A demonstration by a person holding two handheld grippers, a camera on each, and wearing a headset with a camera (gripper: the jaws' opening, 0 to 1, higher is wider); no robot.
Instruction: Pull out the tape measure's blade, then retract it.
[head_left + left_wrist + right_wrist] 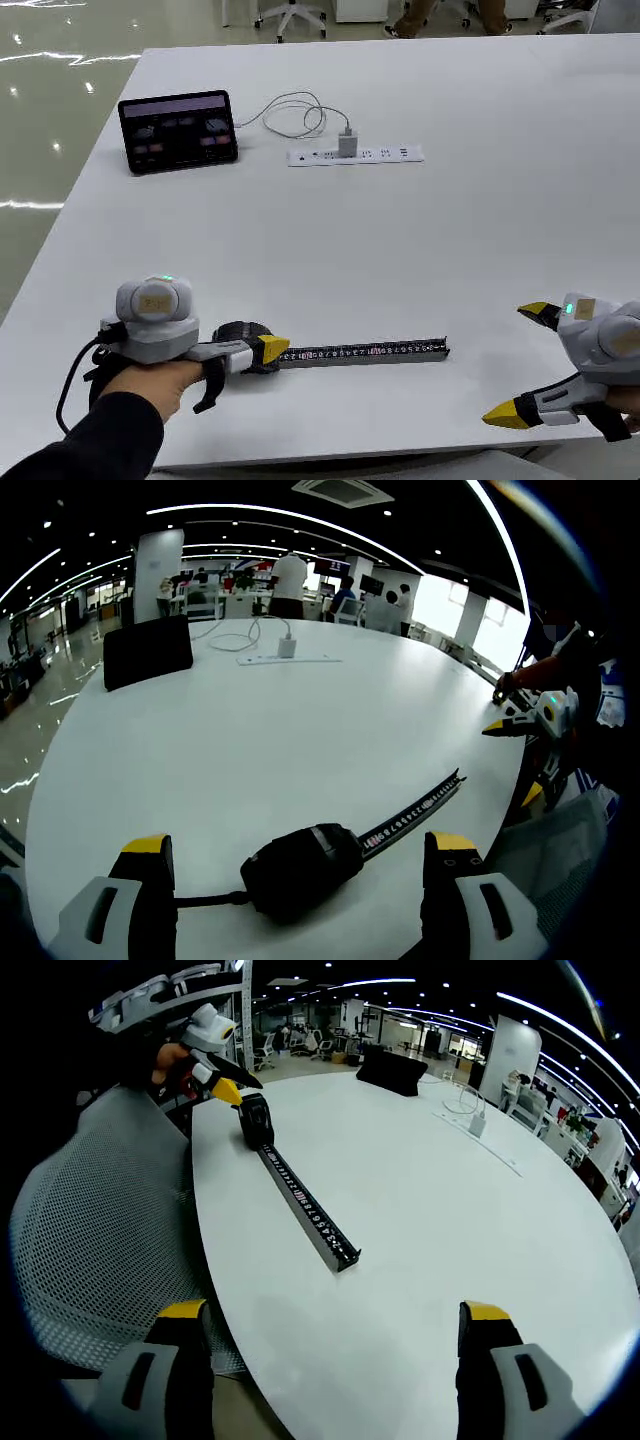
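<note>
White bench (450,250) seen from above, with the work lying along its near edge. A mesh chair (100,1240) stands just beside this edge in the right gripper view. The left tool (297,845), held in a dark-sleeved hand (150,385), rests low at the near left of the bench; its yellow-tipped jaws stand wide apart, one on each side of the tape measure (243,335), and neither appears to press on it. The right tool (520,362) hovers at the near right corner, jaws likewise spread wide and holding nothing, well apart from the tape measure. At the far left, a tablet (178,131) stands tilted with its screen lit. To its right a white power strip (355,155) lies flat. The tape measure is a dark, rounded case lying on the bench between the left tool's jaws. Its blade (365,351) is pulled out, lying flat and straight towards the right tool, its end short of that tool. A white charger (347,144) sits plugged into the strip, its cable (290,115) looping towards the tablet.
</note>
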